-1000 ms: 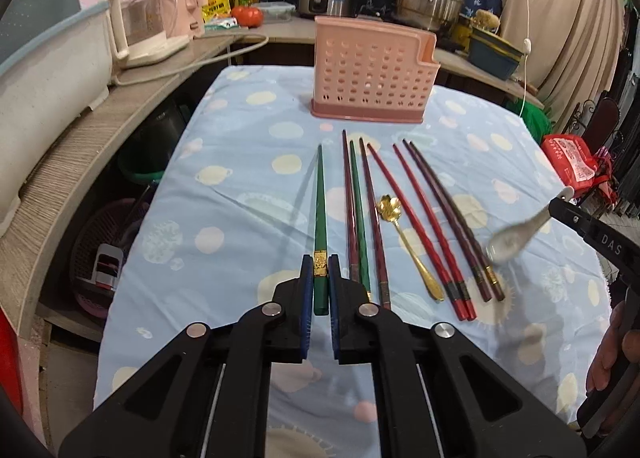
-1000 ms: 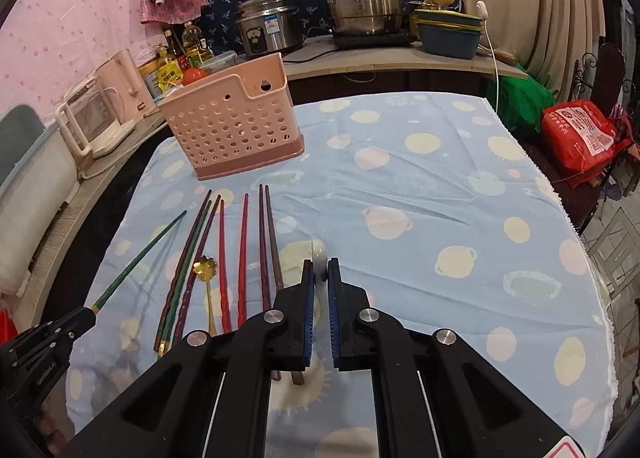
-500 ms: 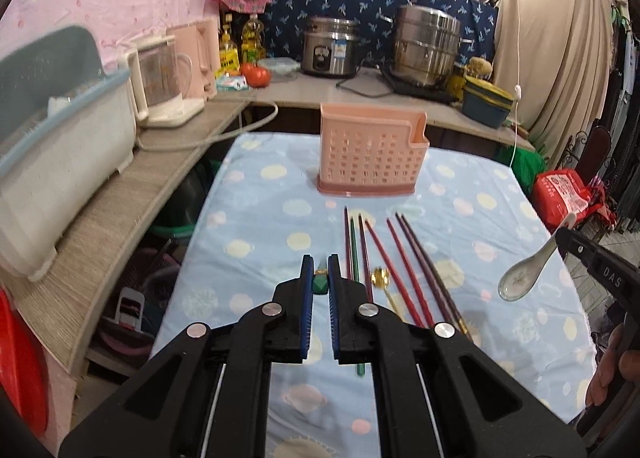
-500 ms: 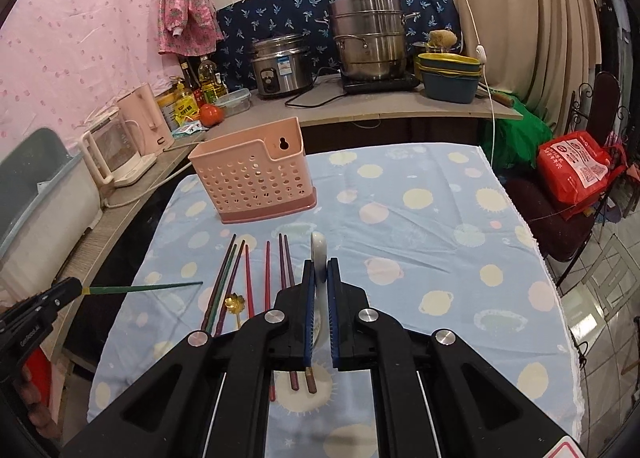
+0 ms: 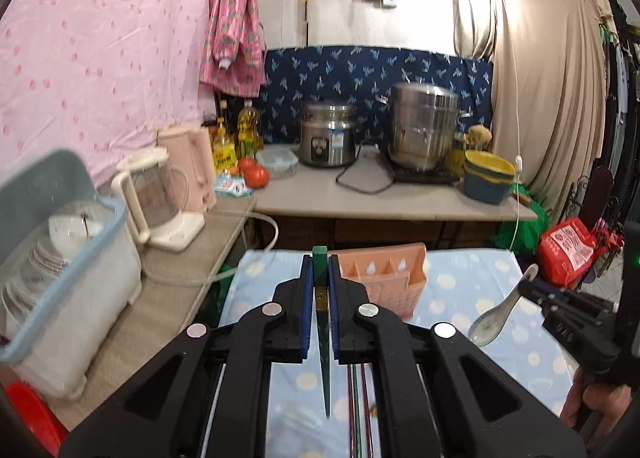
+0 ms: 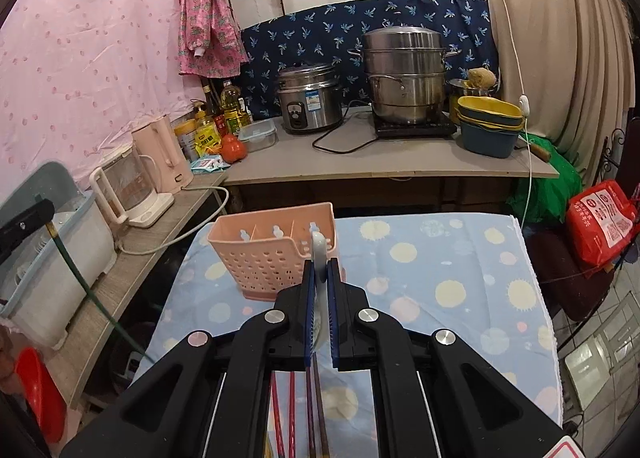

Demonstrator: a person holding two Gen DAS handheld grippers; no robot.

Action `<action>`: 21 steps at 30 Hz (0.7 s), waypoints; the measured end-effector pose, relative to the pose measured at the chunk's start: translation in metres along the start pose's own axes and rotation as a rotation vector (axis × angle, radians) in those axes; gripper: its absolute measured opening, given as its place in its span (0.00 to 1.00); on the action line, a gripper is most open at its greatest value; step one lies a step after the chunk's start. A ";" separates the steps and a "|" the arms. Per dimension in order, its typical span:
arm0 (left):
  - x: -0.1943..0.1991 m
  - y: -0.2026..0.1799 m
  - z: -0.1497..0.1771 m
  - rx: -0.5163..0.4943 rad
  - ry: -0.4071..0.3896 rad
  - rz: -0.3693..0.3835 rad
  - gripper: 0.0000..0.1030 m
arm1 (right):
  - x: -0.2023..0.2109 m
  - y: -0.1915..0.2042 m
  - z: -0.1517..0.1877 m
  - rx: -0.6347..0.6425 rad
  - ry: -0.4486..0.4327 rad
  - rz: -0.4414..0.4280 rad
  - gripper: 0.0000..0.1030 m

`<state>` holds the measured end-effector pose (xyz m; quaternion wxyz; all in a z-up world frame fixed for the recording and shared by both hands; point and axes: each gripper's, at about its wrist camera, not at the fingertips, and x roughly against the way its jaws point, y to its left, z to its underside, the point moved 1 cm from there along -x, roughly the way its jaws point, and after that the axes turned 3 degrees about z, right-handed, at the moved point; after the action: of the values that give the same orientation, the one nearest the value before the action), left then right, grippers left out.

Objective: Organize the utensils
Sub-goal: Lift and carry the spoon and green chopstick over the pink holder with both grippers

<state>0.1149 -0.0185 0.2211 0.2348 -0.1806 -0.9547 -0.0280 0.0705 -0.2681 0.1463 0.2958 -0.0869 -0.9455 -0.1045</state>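
We grip a dark green chopstick (image 5: 320, 332) in the left gripper (image 5: 320, 286) and a white ceramic spoon (image 6: 319, 258) in the right gripper (image 6: 319, 286), jaws clamped shut, both raised toward the pink perforated plastic utensil basket (image 6: 272, 254) at frame centre for dropping in.

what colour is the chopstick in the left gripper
Dark green, with a small gold band; the chopstick shows best in the left wrist view, clamped in the left gripper.

Both claws have risen off the table, lifting the green chopstick (image 5: 320, 300) and white spoon (image 6: 319, 254).
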 end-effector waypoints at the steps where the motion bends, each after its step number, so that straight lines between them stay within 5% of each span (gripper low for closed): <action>1: -0.003 -0.001 -0.009 0.000 -0.013 0.001 0.07 | -0.007 0.002 -0.009 0.003 0.001 -0.008 0.06; 12: -0.073 -0.013 -0.101 0.024 -0.116 -0.004 0.07 | -0.090 0.018 -0.068 0.044 0.031 -0.012 0.06; 21: -0.138 -0.011 -0.099 0.036 -0.058 -0.015 0.07 | -0.155 0.019 -0.073 0.079 0.107 -0.008 0.06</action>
<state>0.2676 -0.0885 0.2457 0.2100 -0.1699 -0.9628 -0.0073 0.2392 -0.2841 0.1182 0.3486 -0.0659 -0.9321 -0.0728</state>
